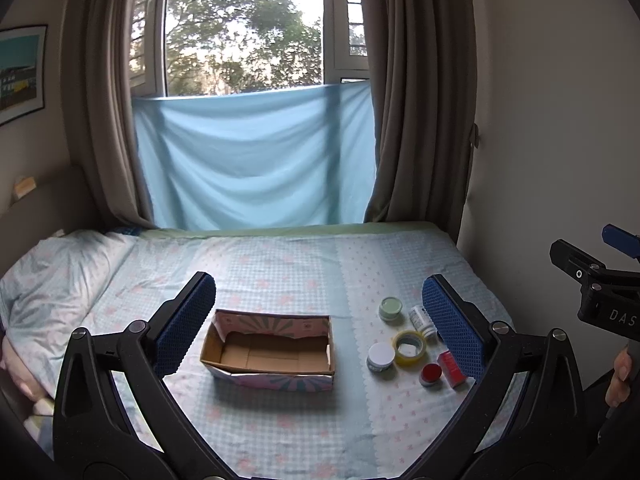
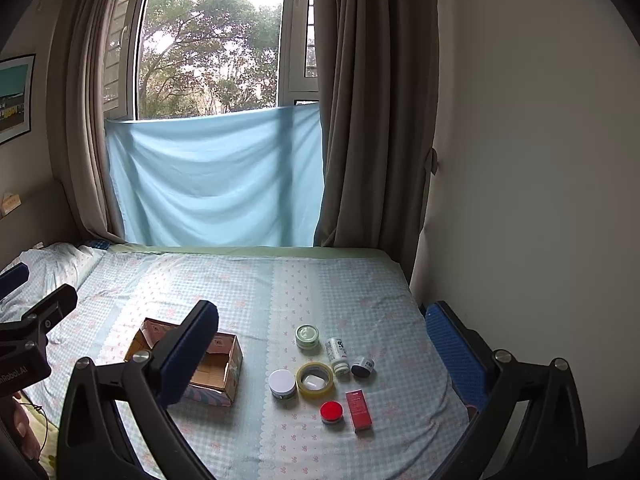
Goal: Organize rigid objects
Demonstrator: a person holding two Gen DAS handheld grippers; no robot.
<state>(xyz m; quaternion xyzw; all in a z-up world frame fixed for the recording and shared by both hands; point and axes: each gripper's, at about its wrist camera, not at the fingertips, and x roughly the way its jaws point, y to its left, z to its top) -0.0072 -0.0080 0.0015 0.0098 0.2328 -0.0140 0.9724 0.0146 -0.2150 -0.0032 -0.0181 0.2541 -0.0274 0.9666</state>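
Observation:
An open, empty cardboard box (image 1: 269, 350) (image 2: 218, 364) sits on the bed. To its right lie several small items: a green-lidded jar (image 1: 390, 308) (image 2: 307, 336), a white bottle on its side (image 1: 422, 320) (image 2: 337, 354), a yellow tape roll (image 1: 410, 347) (image 2: 315, 380), a white-lidded jar (image 1: 381, 356) (image 2: 282, 383), a red-lidded jar (image 1: 431, 374) (image 2: 331, 412), a red box (image 1: 451, 368) (image 2: 359, 409) and a small dark jar (image 2: 363, 366). My left gripper (image 1: 320, 316) is open above the box. My right gripper (image 2: 320, 340) is open above the items.
The bed (image 1: 280, 256) has a checked blue sheet, with a pillow (image 1: 60, 272) at the left. A wall (image 2: 520, 200) stands along the bed's right side. Curtains and a window with a blue cloth (image 1: 252, 160) are behind.

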